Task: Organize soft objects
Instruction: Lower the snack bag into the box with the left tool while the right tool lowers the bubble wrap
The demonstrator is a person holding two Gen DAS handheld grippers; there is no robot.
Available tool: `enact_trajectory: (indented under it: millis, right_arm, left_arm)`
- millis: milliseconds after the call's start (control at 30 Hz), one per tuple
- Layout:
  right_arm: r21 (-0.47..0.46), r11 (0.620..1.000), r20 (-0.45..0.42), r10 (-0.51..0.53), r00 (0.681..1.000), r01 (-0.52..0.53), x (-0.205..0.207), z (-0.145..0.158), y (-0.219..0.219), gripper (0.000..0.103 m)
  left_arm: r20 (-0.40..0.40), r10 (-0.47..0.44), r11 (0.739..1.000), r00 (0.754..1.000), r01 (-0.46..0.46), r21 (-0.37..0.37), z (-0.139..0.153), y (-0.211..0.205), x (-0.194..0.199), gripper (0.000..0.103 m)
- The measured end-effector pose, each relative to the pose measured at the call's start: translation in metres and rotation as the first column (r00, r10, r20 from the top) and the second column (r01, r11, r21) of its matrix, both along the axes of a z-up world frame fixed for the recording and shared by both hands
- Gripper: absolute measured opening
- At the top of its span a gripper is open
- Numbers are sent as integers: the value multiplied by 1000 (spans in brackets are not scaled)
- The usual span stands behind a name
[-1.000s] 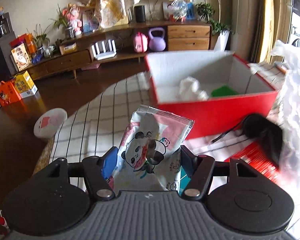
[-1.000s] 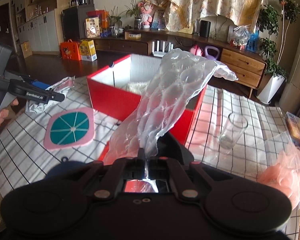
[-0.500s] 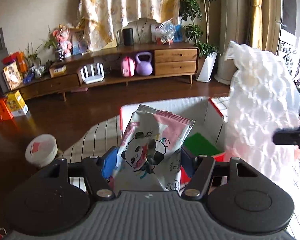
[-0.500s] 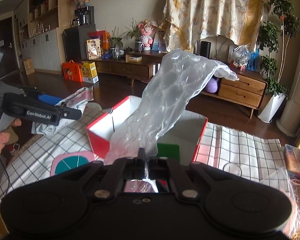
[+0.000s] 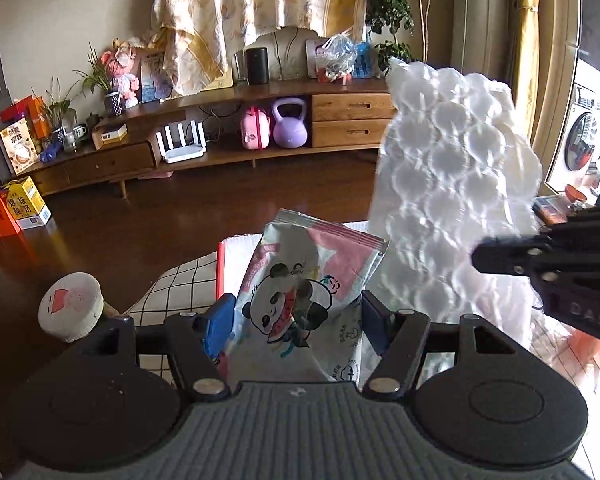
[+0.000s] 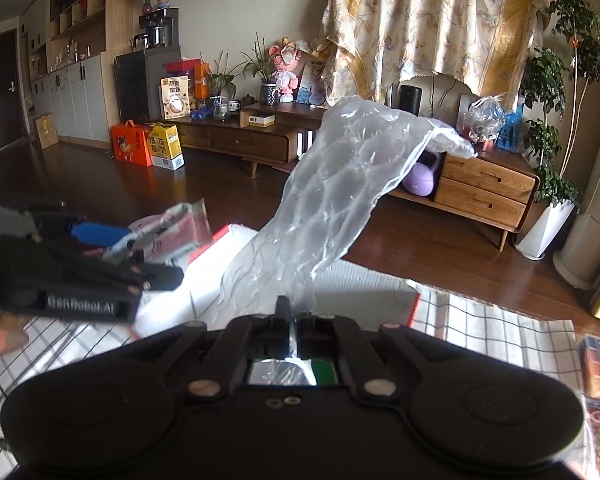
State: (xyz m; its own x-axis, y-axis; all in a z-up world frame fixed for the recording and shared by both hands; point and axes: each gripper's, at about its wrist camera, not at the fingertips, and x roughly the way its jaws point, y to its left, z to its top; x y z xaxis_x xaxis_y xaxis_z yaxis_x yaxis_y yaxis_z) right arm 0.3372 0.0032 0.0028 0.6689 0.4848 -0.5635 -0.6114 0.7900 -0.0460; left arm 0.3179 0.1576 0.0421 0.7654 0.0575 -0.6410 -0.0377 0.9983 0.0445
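Observation:
My left gripper [image 5: 296, 322] is shut on a soft tissue pack [image 5: 300, 300] printed with a panda, held upright between the blue pads [image 5: 220, 324]. The pack hangs over the near left corner of the red box [image 5: 221, 268]. My right gripper [image 6: 290, 316] is shut on a sheet of clear bubble wrap [image 6: 332, 208] that stands up above the box's white inside [image 6: 364, 284]. In the left wrist view the bubble wrap [image 5: 452, 208] rises at the right with the right gripper [image 5: 500, 258] clamped on it. In the right wrist view the left gripper [image 6: 156, 276] and pack [image 6: 172, 228] show at the left.
The checked tablecloth [image 6: 500, 328] spreads around the box. A round white and pink lid [image 5: 70, 310] lies at the table's left edge. A green item [image 6: 325, 372] sits in the box under the right gripper. A wooden sideboard [image 5: 228, 152] stands across the dark floor.
Both grippers have risen and travelled toward the red box with their loads. The box has slid from the middle of each view down under the grippers, and the two grippers have drawn closer together.

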Motion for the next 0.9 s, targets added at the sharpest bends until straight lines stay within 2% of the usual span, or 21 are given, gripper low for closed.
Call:
enact_trajectory:
  millis: [133,233,433,500,900]
  right_arm:
    - [39,999,-45,-27,999,29,29,-16,6,2]
    - [26,998,-86,-52,995,54,48,-35,10,2]
    - [-113,991,-98,-82,992,71,62,-77,28,2]
    - [-132,989,-106,-80,991,65,63,-88,31,3]
    - [-288,958,-129,-39,991,0,62,-129,61,4]
  left_arm:
    - [-15,5,1000,1000,-5,0,-12,2,22,66]
    - [-38,11,1000,999,-11,-8,-23,4,38,66]
    - [-99,9,1000,995,-7,14,-50,1,59,66]
    - [-118,5,1000,993,-2,25,-60,-1,64,66]
    - [-230,1,999,973,10,47,-103,-4,91,66]
